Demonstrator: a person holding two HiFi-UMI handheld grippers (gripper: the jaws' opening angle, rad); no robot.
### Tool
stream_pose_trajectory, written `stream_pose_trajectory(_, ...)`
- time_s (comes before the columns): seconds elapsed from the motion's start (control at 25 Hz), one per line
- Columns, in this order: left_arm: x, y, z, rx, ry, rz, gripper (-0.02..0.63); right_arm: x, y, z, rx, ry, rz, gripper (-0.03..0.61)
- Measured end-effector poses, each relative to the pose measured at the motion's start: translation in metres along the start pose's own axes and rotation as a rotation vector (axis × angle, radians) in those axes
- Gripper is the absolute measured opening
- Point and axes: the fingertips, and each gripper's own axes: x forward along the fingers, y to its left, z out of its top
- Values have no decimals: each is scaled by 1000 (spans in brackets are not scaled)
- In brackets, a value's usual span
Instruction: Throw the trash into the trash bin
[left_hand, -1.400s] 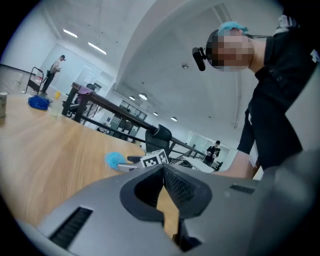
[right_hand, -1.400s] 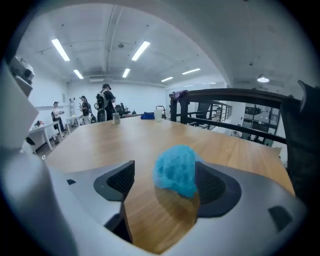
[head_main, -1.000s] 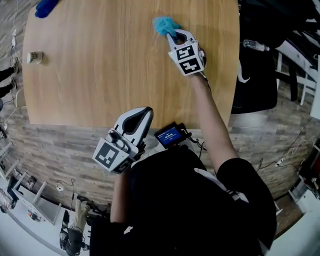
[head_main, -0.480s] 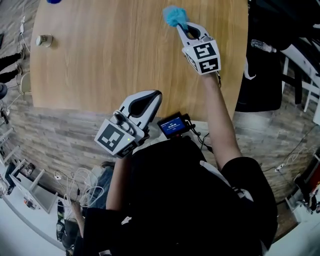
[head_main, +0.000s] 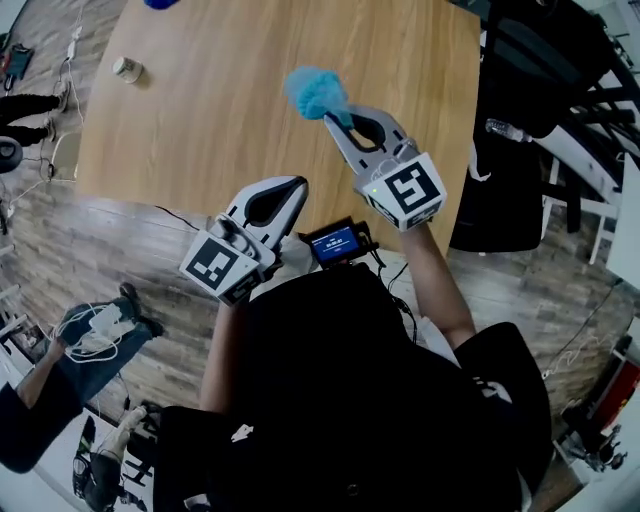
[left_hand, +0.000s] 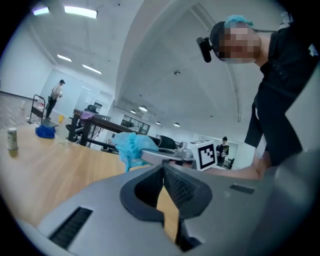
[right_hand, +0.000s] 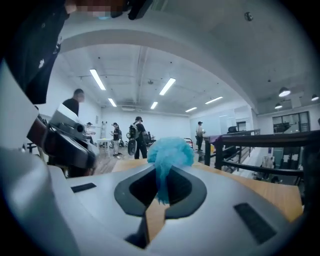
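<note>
The trash is a fluffy blue wad (head_main: 315, 92). My right gripper (head_main: 330, 118) is shut on its lower end and holds it in the air above the near part of the wooden table (head_main: 210, 110). In the right gripper view the wad (right_hand: 170, 151) sticks up from between the closed jaws of the right gripper (right_hand: 161, 172). My left gripper (head_main: 297, 186) hovers at the table's near edge, left of the right one, shut with nothing in it. In the left gripper view the left gripper (left_hand: 163, 169) shows its pads together, with the wad (left_hand: 131, 148) beyond. No trash bin is in view.
A small can (head_main: 127, 69) stands at the table's far left and a blue object (head_main: 160, 3) lies at its far edge. A black chair (head_main: 505, 170) stands right of the table. A person (head_main: 60, 350) crouches on the floor at the left. A small screen (head_main: 338, 243) sits at my chest.
My right gripper has lifted the blue wad off the table and drawn it up and nearer to me. My left gripper has risen a little. The table has slid away in the head view.
</note>
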Motion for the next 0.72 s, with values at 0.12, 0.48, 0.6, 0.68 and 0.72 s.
stream_pose_trajectory(0.12, -21, 1, 11, 30, -35, 63, 8, -10, 45, 29, 23, -75, 94, 3)
stream_pose_trajectory(0.48, -81, 23, 22, 73, -96, 260, 8, 34, 119, 58, -20, -134, 327, 2)
stream_pose_trajectory(0.6, -107, 35, 21, 66, -110, 326, 8, 59, 146, 57, -14, -112, 402, 2)
stream_pose_trajectory(0.68, -129, 44, 20, 64, -133, 372, 8, 77, 169, 63, -9, -122, 459, 2)
stream_pose_trajectory(0.72, -142, 49, 20, 63, -146, 392, 8, 86, 184, 65, -11, -127, 486, 2)
